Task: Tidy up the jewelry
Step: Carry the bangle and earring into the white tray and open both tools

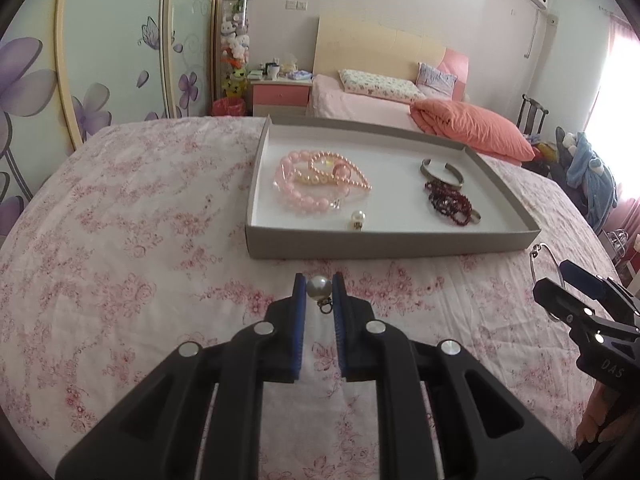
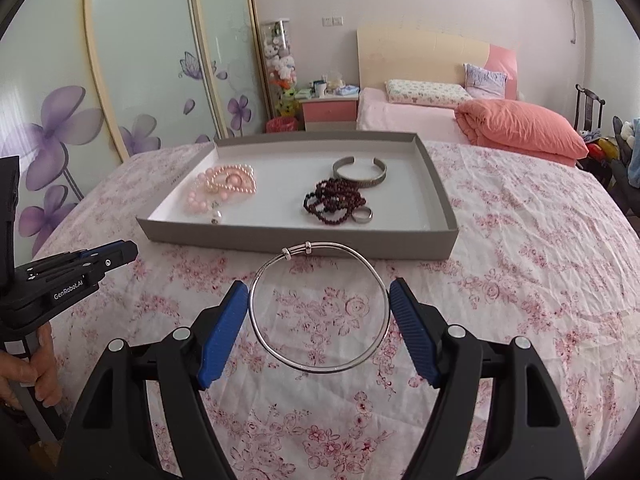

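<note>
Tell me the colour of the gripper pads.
Blue, ribbed pads on black arms; clearest in the right wrist view.

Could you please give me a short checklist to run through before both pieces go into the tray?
1. Pearl earring clamped by left gripper: ok.
2. Silver bangle spanning right gripper, both fingers touching: ok.
3. Grey tray ahead, near wall unobstructed: ok.
4. Bare floor beside matching earring: ok.
5. Space near cuff and dark beads for bangle: ok.
6. Bangle grip firmness: cannot tell.
</note>
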`<control>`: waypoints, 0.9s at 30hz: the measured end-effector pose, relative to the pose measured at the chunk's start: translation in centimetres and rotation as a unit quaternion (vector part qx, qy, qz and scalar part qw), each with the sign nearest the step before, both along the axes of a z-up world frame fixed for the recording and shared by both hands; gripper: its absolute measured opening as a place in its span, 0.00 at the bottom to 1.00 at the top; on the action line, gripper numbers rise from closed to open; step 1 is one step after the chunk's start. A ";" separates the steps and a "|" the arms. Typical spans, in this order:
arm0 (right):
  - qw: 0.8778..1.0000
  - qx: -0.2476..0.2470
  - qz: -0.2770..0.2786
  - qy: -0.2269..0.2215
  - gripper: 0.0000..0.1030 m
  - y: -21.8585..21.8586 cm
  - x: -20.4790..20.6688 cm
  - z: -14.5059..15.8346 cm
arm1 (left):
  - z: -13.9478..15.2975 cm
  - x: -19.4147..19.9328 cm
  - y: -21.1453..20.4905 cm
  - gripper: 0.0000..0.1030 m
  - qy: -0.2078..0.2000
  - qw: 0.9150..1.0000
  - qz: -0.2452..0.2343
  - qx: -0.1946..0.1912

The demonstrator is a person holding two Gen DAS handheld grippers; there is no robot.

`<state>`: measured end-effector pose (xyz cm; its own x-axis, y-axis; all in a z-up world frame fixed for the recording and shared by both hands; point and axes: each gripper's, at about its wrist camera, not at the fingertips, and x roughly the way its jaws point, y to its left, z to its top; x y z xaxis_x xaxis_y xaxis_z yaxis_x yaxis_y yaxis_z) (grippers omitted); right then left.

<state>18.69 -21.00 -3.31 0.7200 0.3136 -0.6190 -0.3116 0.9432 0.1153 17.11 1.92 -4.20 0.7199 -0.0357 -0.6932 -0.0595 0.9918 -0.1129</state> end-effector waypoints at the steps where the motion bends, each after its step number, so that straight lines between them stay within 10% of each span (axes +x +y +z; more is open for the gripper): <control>1: 1.000 0.002 0.000 -0.005 0.70 0.0 -0.1 0.2 | 0.2 -0.1 0.0 0.13 -0.004 1.000 0.000 0.001; 27: 0.990 0.035 -0.019 -0.138 0.71 -0.6 -2.0 4.5 | 5.8 -2.5 -3.0 0.13 -0.135 0.990 -0.013 0.048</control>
